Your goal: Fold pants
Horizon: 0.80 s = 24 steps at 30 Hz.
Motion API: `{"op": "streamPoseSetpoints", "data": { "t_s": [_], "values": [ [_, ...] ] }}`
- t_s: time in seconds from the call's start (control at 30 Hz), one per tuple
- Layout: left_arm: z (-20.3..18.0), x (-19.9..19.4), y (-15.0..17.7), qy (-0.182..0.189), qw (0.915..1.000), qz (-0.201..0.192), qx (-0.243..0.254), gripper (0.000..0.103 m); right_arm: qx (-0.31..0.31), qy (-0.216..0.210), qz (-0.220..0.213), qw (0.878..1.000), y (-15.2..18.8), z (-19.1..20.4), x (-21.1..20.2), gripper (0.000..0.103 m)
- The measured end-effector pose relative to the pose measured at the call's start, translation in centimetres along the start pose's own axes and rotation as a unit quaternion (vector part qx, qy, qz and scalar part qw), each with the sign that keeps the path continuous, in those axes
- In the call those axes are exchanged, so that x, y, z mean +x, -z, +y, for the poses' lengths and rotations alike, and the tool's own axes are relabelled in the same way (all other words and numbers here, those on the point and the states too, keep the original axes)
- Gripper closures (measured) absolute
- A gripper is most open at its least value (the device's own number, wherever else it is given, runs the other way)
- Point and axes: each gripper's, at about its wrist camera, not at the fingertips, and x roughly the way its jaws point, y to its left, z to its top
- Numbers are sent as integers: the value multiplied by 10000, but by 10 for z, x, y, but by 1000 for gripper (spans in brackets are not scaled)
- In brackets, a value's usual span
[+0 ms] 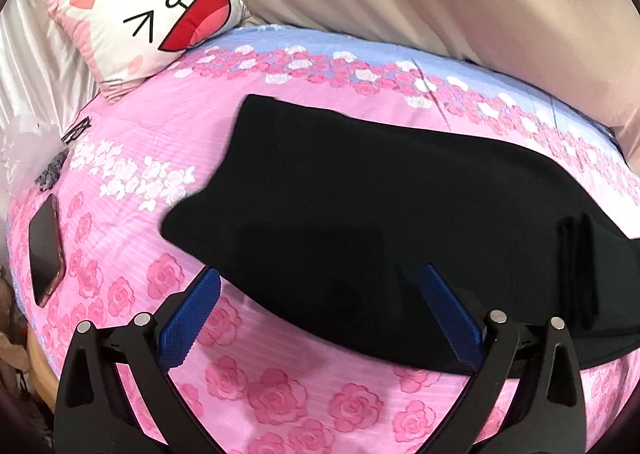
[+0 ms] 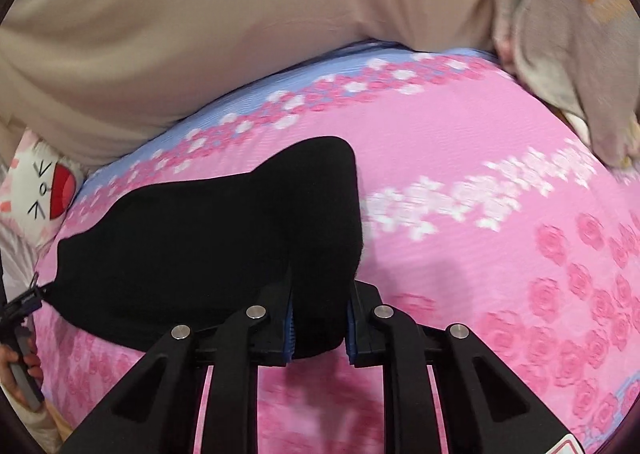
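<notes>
Black pants [image 1: 360,194] lie folded lengthwise across a pink rose-print bed cover [image 1: 280,394]. My left gripper [image 1: 320,278] is open, its blue-padded fingers [image 1: 192,314] spread just above the near edge of the pants, holding nothing. In the right wrist view the pants [image 2: 208,238] stretch away to the left. My right gripper [image 2: 320,318] is shut on the right end of the pants, a thick fold of black cloth pinched between its blue pads [image 2: 289,330] and lifted off the cover [image 2: 500,274].
A cat-face cushion [image 1: 152,26] leans at the back left. A phone [image 1: 46,250] lies near the left edge, beside a clear bag and dark small items [image 1: 52,170]. A beige duvet [image 1: 440,2] bounds the far side. Grey patterned cloth [image 2: 568,54] sits at the back right.
</notes>
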Motion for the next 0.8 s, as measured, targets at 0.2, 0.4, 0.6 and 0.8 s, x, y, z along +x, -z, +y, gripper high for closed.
{"op": "streamPoseSetpoints", "data": {
  "t_s": [0.2,0.4,0.6,0.8],
  "values": [
    [-4,9,8,-11,9999,125,-6,5,121,553,297,9980,8,-35,-1,73],
    [-4,11,14,-264,9996,44,70,5,-989,491,-719,9913,7,46,-46,35],
    [42,18,20,76,9960,217,-860,5,-2017,-959,223,9745,29,148,24,40],
    [59,30,31,537,9917,433,-1081,5,-2568,-351,451,9648,46,180,82,62]
  ]
}}
